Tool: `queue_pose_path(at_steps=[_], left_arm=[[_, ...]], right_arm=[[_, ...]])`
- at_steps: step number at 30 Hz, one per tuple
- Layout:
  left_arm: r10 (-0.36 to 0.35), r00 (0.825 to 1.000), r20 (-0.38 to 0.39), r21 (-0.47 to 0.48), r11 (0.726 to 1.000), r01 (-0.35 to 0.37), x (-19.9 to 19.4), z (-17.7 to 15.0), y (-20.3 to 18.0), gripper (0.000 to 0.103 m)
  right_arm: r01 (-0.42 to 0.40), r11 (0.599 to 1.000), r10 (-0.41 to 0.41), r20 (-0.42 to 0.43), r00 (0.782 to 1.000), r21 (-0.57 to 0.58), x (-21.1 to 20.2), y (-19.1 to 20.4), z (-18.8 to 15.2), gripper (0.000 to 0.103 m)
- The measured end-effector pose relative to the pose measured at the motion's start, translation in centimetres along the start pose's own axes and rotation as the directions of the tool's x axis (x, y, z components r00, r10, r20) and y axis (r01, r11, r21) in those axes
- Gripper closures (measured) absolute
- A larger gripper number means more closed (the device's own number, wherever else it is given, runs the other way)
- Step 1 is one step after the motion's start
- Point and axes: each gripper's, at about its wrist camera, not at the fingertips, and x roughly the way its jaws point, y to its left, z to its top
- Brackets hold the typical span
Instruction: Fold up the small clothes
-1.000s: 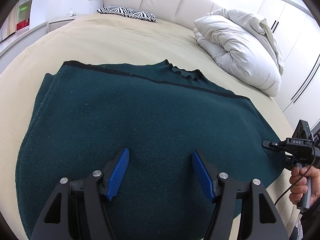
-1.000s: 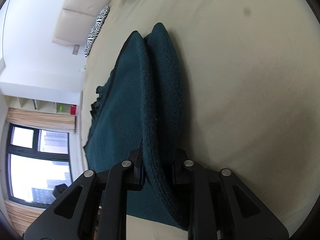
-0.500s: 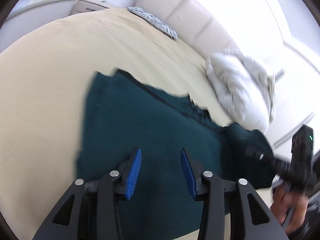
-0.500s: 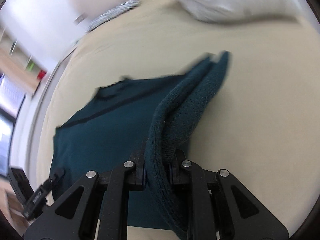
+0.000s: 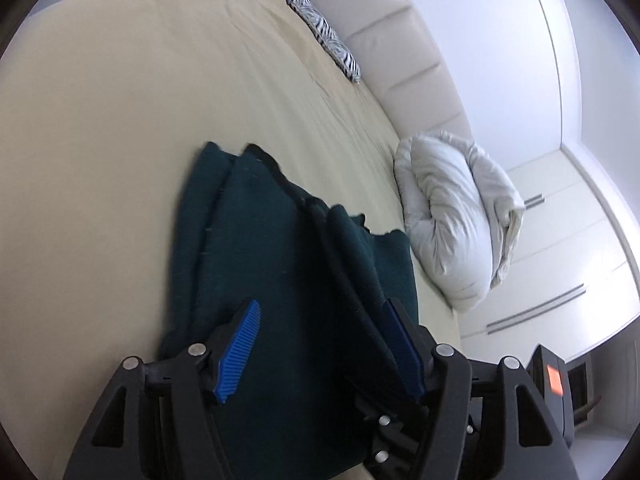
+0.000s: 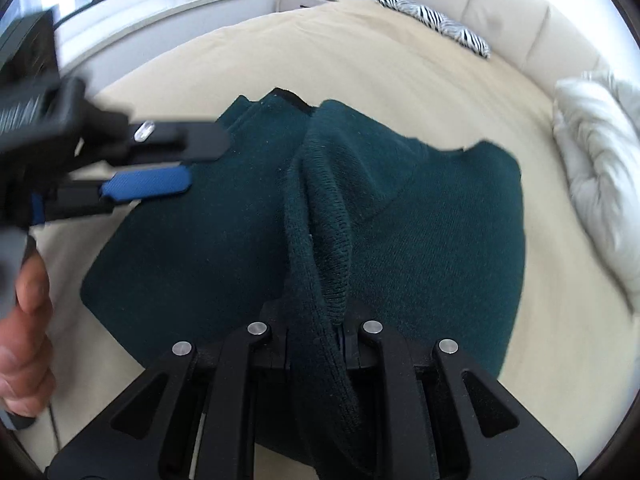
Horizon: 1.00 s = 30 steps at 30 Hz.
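A dark teal knitted sweater (image 5: pixel 256 264) lies on the beige bed (image 5: pixel 120 120), with one side doubled over its body. My right gripper (image 6: pixel 316 312) is shut on a thick ribbed fold of the sweater (image 6: pixel 324 220) and holds that fold raised above the flat part. My left gripper (image 5: pixel 320 308) hovers low over the sweater; its jaws are opening and its blue pads (image 5: pixel 240 344) press on nothing. The raised fold runs just beside its right pad. In the right wrist view the left gripper (image 6: pixel 168 160) reaches in from the left edge over the sweater's corner.
A crumpled white duvet (image 5: pixel 452 232) lies to the right of the sweater. A zebra-striped cushion (image 5: pixel 332 40) rests against the cream padded headboard (image 5: pixel 408 64). White wardrobe doors (image 5: pixel 560 248) stand at the far right. A person's hand (image 6: pixel 24 320) grips the left tool's handle.
The right gripper has swung the sweater's edge across and over the body, rolling as it went. The left gripper shifted sideways and rolled; its jaws narrowed, then widened.
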Motion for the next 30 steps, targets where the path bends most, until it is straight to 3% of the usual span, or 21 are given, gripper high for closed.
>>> queue_pose_path(at_steps=[5, 9, 11, 13, 15, 20, 22, 24, 28, 29, 30], left_arm=[[0.059, 0.992, -0.111, 0.048, 0.997, -0.054, 3.5, 1.3, -1.1, 0.032], [0.064, 0.987, -0.148, 0.046, 0.997, -0.057, 5.0, 2.3, -1.7, 0.033], [0.059, 0.983, -0.177, 0.058, 0.997, -0.049, 6.1, 2.4, -2.2, 0.050], [0.064, 0.974, -0.219, 0.057, 0.997, -0.053, 7.3, 2.1, -2.3, 0.081], [0.076, 0.971, -0.225, 0.062, 0.996, -0.064, 7.6, 1.7, -2.3, 0.087], [0.054, 0.975, -0.218, 0.047, 0.998, -0.045, 7.1, 1.8, -1.7, 0.090], [0.055, 0.975, -0.213, 0.045, 0.998, -0.046, 6.6, 2.1, -1.4, 0.090], [0.060, 0.976, -0.207, 0.055, 0.997, -0.049, 5.8, 2.4, -1.3, 0.091], [0.064, 0.980, -0.186, 0.056, 0.997, -0.054, 4.2, 3.8, -1.0, 0.091], [0.071, 0.980, -0.184, 0.056, 0.997, -0.062, 3.8, 4.3, -0.8, 0.091], [0.081, 0.980, -0.184, 0.057, 0.996, -0.071, 3.5, 4.7, -0.6, 0.091]], right_arm=[[0.084, 0.989, -0.079, 0.043, 0.996, -0.119, 0.2, 2.9, -0.3, 0.088], [0.122, 0.975, -0.111, 0.067, 0.992, -0.184, 0.4, 4.4, -1.0, 0.086], [0.121, 0.974, -0.108, 0.076, 0.991, -0.194, 0.1, 4.5, -1.3, 0.084], [0.103, 0.975, -0.090, 0.076, 0.993, -0.195, -0.3, 4.6, -1.7, 0.081], [0.072, 0.979, -0.059, 0.074, 0.996, -0.193, -1.0, 4.9, -2.6, 0.071], [-0.088, 0.994, 0.093, 0.076, 0.993, -0.064, -4.6, 3.3, -5.8, 0.065], [-0.258, 0.965, 0.250, 0.120, 0.961, 0.053, -6.9, 0.7, -7.1, 0.064], [-0.353, 0.926, 0.327, 0.185, 0.927, 0.134, -8.1, -2.0, -7.8, 0.056], [-0.454, 0.846, 0.374, 0.296, 0.879, 0.279, -7.9, -6.9, -7.9, 0.053], [-0.468, 0.826, 0.376, 0.313, 0.872, 0.314, -7.4, -7.8, -7.8, 0.053], [-0.448, 0.827, 0.350, 0.312, 0.883, 0.341, -6.6, -8.2, -7.5, 0.053]])
